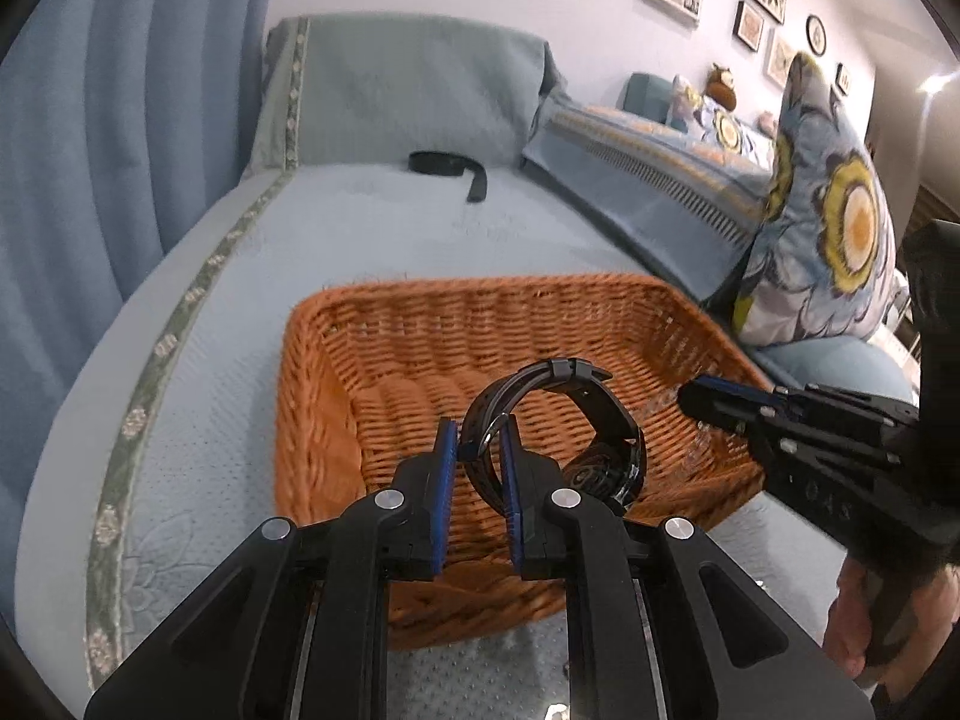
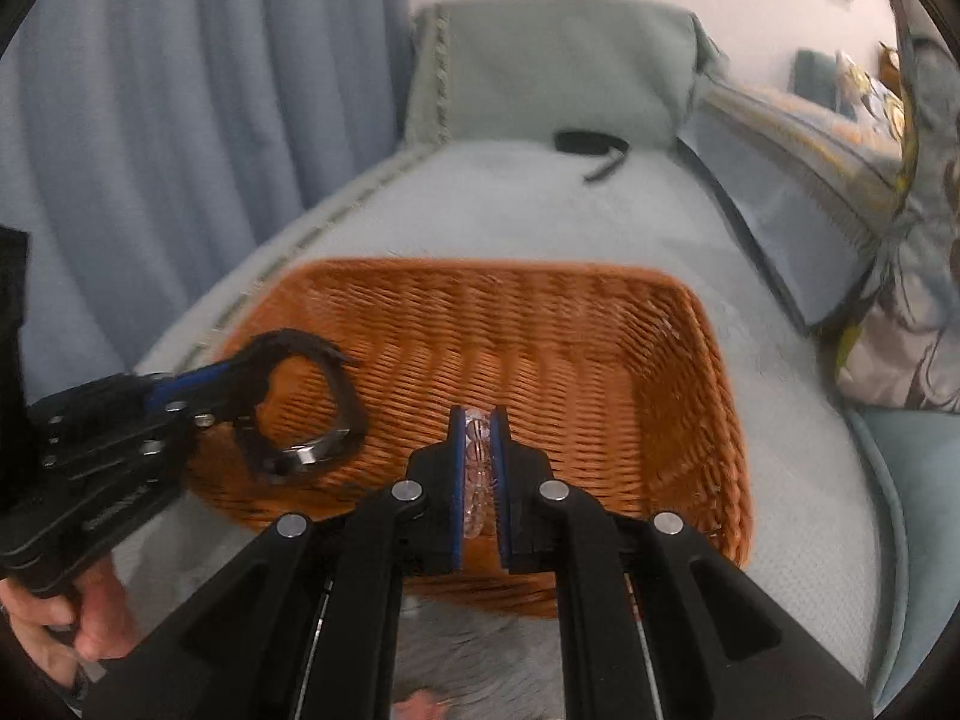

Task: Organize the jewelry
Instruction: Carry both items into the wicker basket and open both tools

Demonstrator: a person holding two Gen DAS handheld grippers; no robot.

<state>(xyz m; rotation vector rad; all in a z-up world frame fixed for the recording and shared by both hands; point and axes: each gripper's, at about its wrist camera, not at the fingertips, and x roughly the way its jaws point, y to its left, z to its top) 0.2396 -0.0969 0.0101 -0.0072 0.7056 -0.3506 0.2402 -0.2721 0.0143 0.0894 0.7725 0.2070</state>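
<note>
An orange wicker basket sits on the light blue sofa seat; it also shows in the right wrist view. My left gripper is shut on the strap of a black wristwatch and holds it over the basket's near side. The watch also shows at the left in the right wrist view, held by the left gripper. My right gripper is shut on a clear bead bracelet above the basket. It also shows at the right in the left wrist view.
A black band lies at the far end of the seat near the backrest; it also shows in the right wrist view. A flowered cushion leans at the right. Blue curtains hang at the left.
</note>
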